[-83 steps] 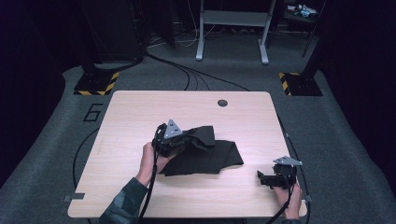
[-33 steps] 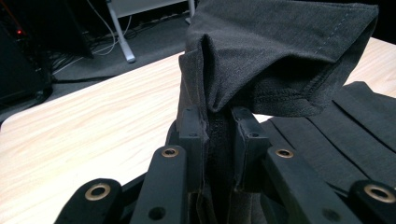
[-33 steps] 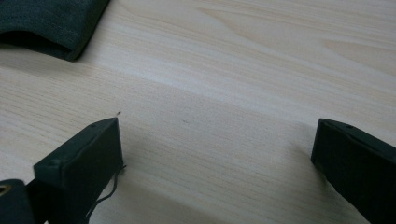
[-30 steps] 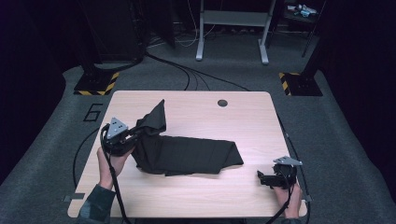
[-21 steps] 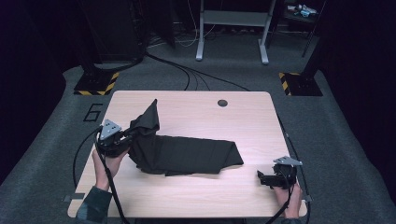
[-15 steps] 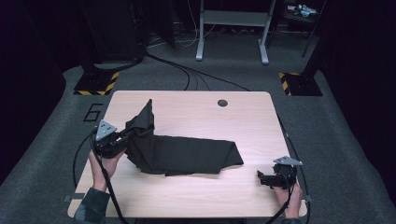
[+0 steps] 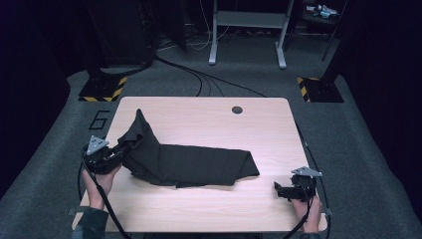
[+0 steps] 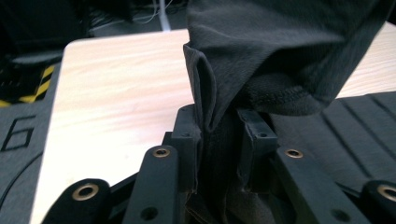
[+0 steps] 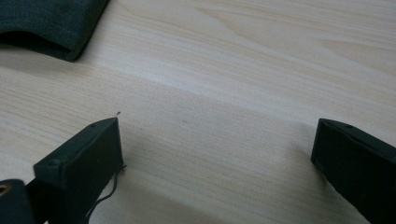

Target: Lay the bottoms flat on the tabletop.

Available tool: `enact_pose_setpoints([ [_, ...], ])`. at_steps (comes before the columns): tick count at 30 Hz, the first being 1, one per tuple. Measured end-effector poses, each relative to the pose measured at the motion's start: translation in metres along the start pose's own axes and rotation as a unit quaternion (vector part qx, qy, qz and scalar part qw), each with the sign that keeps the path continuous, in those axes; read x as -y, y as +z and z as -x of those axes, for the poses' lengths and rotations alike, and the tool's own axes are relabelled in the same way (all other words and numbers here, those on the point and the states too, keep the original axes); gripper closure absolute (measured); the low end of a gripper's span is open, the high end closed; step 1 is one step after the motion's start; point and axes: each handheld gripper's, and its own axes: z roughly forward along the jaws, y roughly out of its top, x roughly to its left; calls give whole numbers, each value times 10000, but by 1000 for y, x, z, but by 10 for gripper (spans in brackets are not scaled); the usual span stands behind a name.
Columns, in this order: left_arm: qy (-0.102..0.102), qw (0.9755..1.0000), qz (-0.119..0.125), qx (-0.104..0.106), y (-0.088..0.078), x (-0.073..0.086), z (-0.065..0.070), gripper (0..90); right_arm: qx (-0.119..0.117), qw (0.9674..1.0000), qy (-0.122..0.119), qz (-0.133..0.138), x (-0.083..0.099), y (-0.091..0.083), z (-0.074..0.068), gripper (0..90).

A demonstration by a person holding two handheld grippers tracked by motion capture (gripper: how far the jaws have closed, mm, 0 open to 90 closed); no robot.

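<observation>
Left fingers [image 8: 187, 135] first: they've just been opening. A fold of the black cloth [image 8: 280, 42] hangs down into the gap between them, but the pads don't look like they're squeezing it any more, so I'd call that hold loose at best. The right fingers [image 9: 84, 154] are spread wide over bare counter [image 9: 243, 70] with nothing between them.

Where stuff is, from the high view: the cloth [image 7: 199, 162] lies across the middle of the counter [image 7: 209, 119]. Its long axis runs left to right in the frame, with a bunched-up peak at the left end and a flatter folded end at the right. My left gripper [image 7: 117, 154] sits at the left edge of the frame's counter, right at that peaked end. My right gripper [image 7: 278, 189] is down at the lower right, near the cloth's right end but clearly apart from it. In the right gripper view a cloth corner [image 9: 42, 23] sits in the upper left of the frame, ahead of the fingers and off to their left.

So my guess is the next bit hinges on the left end: the left hand is the one on it, and the cloth stretches away from those fingers toward the right.

Count: one cloth, two grippers, one counter.
</observation>
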Motion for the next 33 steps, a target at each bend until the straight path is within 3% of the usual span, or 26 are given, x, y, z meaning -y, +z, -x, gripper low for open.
enact_pose_setpoints([
  [2,-178,9997,-124,-111,0,10,-10,604,1,10000,-2,-1,0,0,0,13],
  [3,-286,9992,-218,-184,-1,16,-16,499,-2,10000,31,1,0,0,-1,13],
  [4,-363,9986,-293,-247,-2,22,-20,462,0,10000,43,5,0,0,-1,13],
  [8,-503,9974,-393,-343,-12,37,-32,322,1,10000,40,-4,0,0,-1,13],
  [13,-477,9973,-349,-427,-19,39,-38,259,-5,10000,42,-80,-2,0,-1,3],
  [16,-437,9976,-341,-409,-16,33,-39,251,-277,9994,212,15,-6,-1,-6,0],
  [17,-402,9976,-446,-344,-10,30,-39,240,-399,9989,211,133,-15,-2,-20,0],
  [18,-402,9976,-446,-344,-10,30,-39,236,-399,9989,211,133,-15,-2,-20,0],
  [19,-285,9977,-527,-315,-2,27,-38,233,-634,9977,130,213,-26,-1,-36,0],
  [21,-249,9977,-573,-265,4,26,-37,228,-714,9971,88,238,-30,-1,-42,1],
  [22,-185,9972,-680,-240,14,25,-37,226,-961,9949,-71,296,-46,3,-63,4],
  [24,-161,9968,-741,-236,20,25,-37,222,-1043,9941,-133,273,-52,5,-70,5],
  [25,-138,9962,-834,-227,31,26,-37,220,-1308,9905,-274,321,-68,13,-92,6],
  [28,-98,9945,-1032,-161,45,29,-36,211,-1447,9878,-513,242,-86,28,-123,10],
  [29,-98,9945,-1032,-161,45,29,-36,206,-1447,9878,-513,242,-86,28,-123,10],
  [30,-53,9929,-1174,-166,52,33,-35,202,-1538,9858,-663,126,-94,42,-141,14],
  [31,-53,9929,-1174,-166,52,33,-35,199,-1538,9858,-663,126,-94,42,-141,14],
  [32,-9,9915,-1297,-132,57,35,-34,199,-1546,9853,-723,66,-96,47,-146,16],
  [33,0,9891,-1471,-35,63,39,-34,189,-1590,9831,-888,-196,-97,64,-159,14],
])
